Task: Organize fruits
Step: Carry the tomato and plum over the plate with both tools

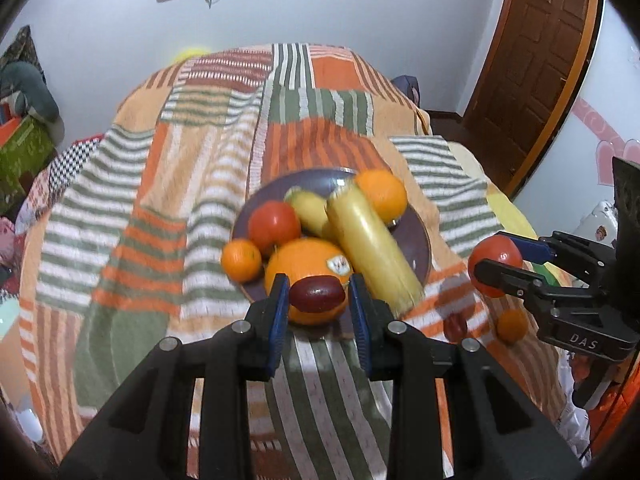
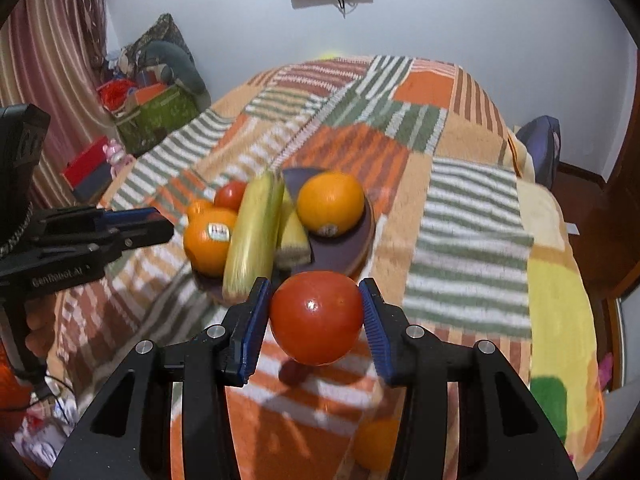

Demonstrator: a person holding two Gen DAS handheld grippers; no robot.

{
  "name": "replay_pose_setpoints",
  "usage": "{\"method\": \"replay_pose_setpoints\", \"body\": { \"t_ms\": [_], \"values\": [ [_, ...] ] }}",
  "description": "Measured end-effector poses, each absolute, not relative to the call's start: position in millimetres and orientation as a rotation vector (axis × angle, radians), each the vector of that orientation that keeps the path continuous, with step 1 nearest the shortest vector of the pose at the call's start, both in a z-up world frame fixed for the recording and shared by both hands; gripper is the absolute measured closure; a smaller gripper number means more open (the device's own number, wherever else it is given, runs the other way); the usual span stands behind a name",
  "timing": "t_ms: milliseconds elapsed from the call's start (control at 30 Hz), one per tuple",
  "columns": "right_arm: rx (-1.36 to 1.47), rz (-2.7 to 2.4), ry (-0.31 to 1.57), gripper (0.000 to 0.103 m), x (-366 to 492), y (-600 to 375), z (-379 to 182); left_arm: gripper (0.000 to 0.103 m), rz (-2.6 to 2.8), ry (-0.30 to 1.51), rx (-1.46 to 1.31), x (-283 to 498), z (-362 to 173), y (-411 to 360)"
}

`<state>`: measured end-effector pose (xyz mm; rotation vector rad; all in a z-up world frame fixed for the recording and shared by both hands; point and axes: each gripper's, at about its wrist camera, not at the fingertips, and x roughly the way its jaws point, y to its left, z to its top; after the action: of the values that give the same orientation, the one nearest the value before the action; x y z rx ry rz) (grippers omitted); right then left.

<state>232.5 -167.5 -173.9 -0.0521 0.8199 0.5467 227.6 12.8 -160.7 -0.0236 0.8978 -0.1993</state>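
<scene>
Left wrist view: the left gripper [image 1: 319, 300] points down at a striped blanket [image 1: 120, 208] covering a bed. Its blue pads are closed on a small dark red fruit [image 1: 318, 293], shaped like a date or plum, held clear of the blanket. Just beyond it, at twelve o'clock, sits a dark plate [image 1: 416, 240] loaded with produce: a stickered orange [image 1: 304, 264], a tomato [image 1: 274, 226], a small mandarin [image 1: 241, 260], another orange [image 1: 381, 195] and two yellow corn-like cobs [image 1: 370, 248]. At three o'clock the right gripper [image 1: 496, 266] holds a red tomato [image 1: 498, 258] in the air. Below it, at four o'clock, a small orange [image 1: 512, 325] and a small red fruit [image 1: 456, 327] lie loose on the blanket.

Right wrist view: the right gripper's pads clamp the red tomato at centre, lifted above its shadow on the blanket. The plate lies at twelve o'clock, its near rim just past the tomato. The left gripper enters at nine o'clock; its catch is hidden here. A loose orange lies at six o'clock.

Judgement: both hands appear to be mid-carry, bringing picked fruit to the plate. The plate is crowded, so the next move calls for finding a stable gap before releasing, or the fruit may roll off.
</scene>
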Motion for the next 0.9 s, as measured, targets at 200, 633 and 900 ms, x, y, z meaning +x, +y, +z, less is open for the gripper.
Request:
{"method": "replay_pose_setpoints", "body": {
  "t_ms": [200,633,900],
  "values": [
    [-0.042,0.544,0.786,0.061,255.5,-156.3,-167.6,0.073,-0.2,0.87,-0.018,251.9,-155.1,14.1],
    [-0.004,0.533,0.843,0.061,290.0,-145.7,-193.3,0.073,-0.207,0.923,-0.033,291.1,-183.8,15.4],
    [-0.01,0.528,0.875,0.06,296.6,-144.8,-205.3,0.073,-0.214,0.939,-0.035,297.9,-192.6,15.1]
  ]
}}
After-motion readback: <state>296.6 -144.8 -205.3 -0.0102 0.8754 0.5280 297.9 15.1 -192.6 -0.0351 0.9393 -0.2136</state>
